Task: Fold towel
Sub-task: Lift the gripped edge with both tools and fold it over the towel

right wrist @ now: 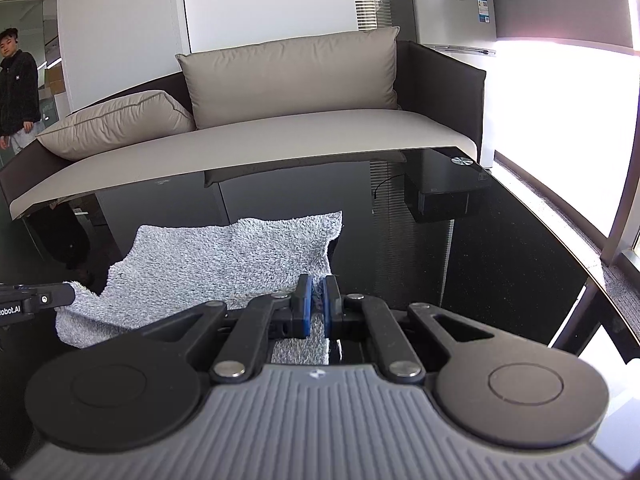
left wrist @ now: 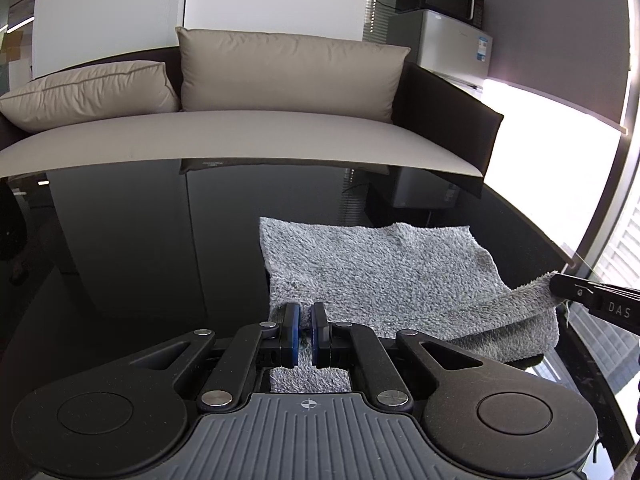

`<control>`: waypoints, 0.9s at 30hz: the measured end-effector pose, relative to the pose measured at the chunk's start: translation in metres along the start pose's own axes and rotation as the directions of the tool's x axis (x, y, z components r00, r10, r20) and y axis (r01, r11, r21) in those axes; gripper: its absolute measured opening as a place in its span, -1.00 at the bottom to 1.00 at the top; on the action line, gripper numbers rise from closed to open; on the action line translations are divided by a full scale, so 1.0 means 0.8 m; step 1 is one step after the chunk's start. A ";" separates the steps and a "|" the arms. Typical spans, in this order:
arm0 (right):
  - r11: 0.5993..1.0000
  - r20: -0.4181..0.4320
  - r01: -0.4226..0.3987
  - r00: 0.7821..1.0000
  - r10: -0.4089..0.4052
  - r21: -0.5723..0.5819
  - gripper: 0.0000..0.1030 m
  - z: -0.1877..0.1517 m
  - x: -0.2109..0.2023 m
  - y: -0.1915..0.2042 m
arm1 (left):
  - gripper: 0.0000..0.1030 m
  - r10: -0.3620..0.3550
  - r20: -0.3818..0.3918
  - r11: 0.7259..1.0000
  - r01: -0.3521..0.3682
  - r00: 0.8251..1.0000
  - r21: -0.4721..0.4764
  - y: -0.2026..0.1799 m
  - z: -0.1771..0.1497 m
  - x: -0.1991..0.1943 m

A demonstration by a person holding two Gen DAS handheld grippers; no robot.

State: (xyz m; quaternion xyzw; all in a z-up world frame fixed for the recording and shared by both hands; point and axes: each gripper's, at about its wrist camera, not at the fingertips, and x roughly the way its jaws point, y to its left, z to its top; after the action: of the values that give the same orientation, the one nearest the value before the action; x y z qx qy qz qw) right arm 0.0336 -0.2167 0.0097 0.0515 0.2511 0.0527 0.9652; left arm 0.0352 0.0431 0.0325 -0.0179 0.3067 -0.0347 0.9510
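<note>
Towel: a grey fluffy towel lies on the black glass table, spread ahead of both grippers; its near edge is raised off the glass, the far part lies flat with a ripple along the far edge.
Left gripper: the left gripper is nearly closed, with the towel's near left corner pinched between its blue pads; pile shows in the narrow gap between them.
Right gripper: the right gripper is closed just as narrowly on the near right corner; in the left view its black tip sits far to the right, with a strip of towel stretched up to it.
Stage: both near corners are held and lifted, the far half rests on the table. This fits carrying the near edge forward over the far edge, or setting it down after a fold. A second layer shows under the raised strip near the right gripper, but I cannot tell whether that is a finished fold.
Risk, slip: each grip takes only a little cloth at the corner, so a tug could pull the pile free.
Risk, skew: if one gripper travels ahead of the other, the edges would land crooked.
Risk, slide: the glass is smooth, so the far half may drag along and bunch.
Containers: none in view on the table.
</note>
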 end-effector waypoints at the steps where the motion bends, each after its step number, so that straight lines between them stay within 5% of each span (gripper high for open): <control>1: 1.000 0.001 0.002 1.000 -0.002 0.001 -0.89 0.001 0.004 0.000 | -0.90 0.001 0.001 1.000 -0.001 1.000 0.002 0.000 0.002 0.003; 27: 1.000 0.014 0.011 1.000 -0.011 0.025 -0.89 0.042 0.084 0.001 | -0.90 0.013 0.012 1.000 -0.013 1.000 -0.024 0.012 0.054 0.067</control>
State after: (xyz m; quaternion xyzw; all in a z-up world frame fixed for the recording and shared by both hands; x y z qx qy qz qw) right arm 0.1081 -0.2097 0.0069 0.0625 0.2453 0.0440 0.9664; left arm 0.1045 0.0491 0.0361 -0.0276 0.3012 -0.0247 0.9528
